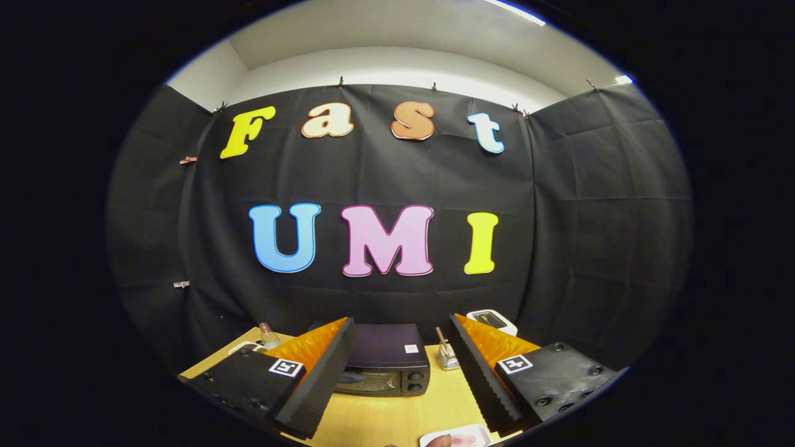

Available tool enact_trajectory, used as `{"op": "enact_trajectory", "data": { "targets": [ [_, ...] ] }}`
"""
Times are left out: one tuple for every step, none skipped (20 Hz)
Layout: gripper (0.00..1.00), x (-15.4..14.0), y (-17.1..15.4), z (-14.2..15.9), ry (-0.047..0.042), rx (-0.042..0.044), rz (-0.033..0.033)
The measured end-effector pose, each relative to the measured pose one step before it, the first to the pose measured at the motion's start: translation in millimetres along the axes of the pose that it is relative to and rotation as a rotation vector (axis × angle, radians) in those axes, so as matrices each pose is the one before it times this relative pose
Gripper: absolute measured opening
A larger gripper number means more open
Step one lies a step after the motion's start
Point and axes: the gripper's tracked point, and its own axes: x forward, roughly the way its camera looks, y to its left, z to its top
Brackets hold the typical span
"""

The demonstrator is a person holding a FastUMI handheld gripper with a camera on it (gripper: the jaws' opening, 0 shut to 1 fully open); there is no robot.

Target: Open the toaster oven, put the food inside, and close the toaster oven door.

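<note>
Gripper view, and I've got the tongs (397,372) up high and spread wide, nothing between the fingers (317,379), nothing held. Straight ahead, in the gap between the two fingers and a little toward the left one, sits the toaster oven (385,363) on the wooden table (397,416). Its dark top faces up at me, its front panel faces back toward the tongs, and I can make out the knobs (415,380) at the right end of that front. The door looks closed from here, so by my reading the opening step hasn't begun.

What matters now: the oven lies ahead and well below the fingertips, its long axis running crosswise, left to right, square to my line of approach. I'd judge the coming move as a drop down and forward, nudged slightly left, to meet the top edge of the door.

Nearer than the oven, just below and inside the right finger, I see a pale plate (456,436) with something pinkish on it, likely the food, though it's too cut off to be sure. Beyond the right finger stands a small holder (446,355), and farther right a white device (492,320). A small bottle (268,336) pokes up beyond the left finger.
</note>
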Motion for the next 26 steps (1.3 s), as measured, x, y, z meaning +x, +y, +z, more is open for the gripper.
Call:
{"op": "enact_trajectory", "data": {
  "targets": [
    [0.97,7.11,6.82,-11.86,0.02497,0.01249,0.00852],
    [0.98,9.32,7.85,-13.76,0.02666,0.02013,0.00676],
    [0.98,9.15,8.99,-14.96,0.03617,0.02227,0.00841],
    [0.98,11.01,11.01,-17.99,0.04012,0.01481,0.01195],
    [0.97,10.15,7.72,-14.42,0.03388,0.00572,0.0081],
    [0.98,11.99,7.54,-17.75,0.03467,0.00329,0.00962],
    [0.98,13.17,6.09,-17.38,0.03659,0.00327,0.00587],
    [0.98,14.83,4.79,-18.59,0.03763,0.00724,0.00427],
    [0.98,15.11,4.2,-17.22,0.03806,0.00332,0.00243],
    [0.98,15.4,2.37,-15.88,0.03234,0.00089,0.00059],
    [0.98,14.56,2.34,-14.34,0.03583,0.00294,0.00196],
    [0.98,14.63,1.81,-12.81,0.02759,0.00571,-0.00043],
    [0.97,12.9,2.09,-9.68,0.0232,0.01156,0.00076],
    [0.97,9.89,2.79,-6.76,0.0186,0.01058,0.00038],
    [0.97,12.05,2.04,-4.29,0.01236,0.0084,-0.00141],
    [0.97,9.91,0.4,-2.09,0.00962,0.00732,-0.00218],
    [0.98,9.32,0.28,-2.3,0.00981,0.00348,-0.00388],
    [0.97,7.19,-0.79,-2.5,0.01462,-0.00422,-0.00536],
    [0.97,3.37,1.87,7.82,-0.03591,-0.0219,0.00249],
    [0.97,3.66,1.52,-3.05,0.01042,-0.02232,-0.00359],
    [0.97,3.08,1.17,-4.22,0.02422,-0.02375,-0.00618],
    [0.97,3.96,-4.45,-2.73,-0.00455,-0.04016,-0.02014],
    [0.98,-1.11,-0.88,-2.19,-0.0031,-0.02135,-0.00669],
    [0.97,-1.44,3.35,-0.65,-0.00852,0.00568,0.00068],
    [0.98,-2.94,2.4,-2.54,0.00193,0.00918,0.00254],
    [0.98,-4.61,-1.29,-1.73,-0.00504,-0.00351,0.00073]
  ]
}}
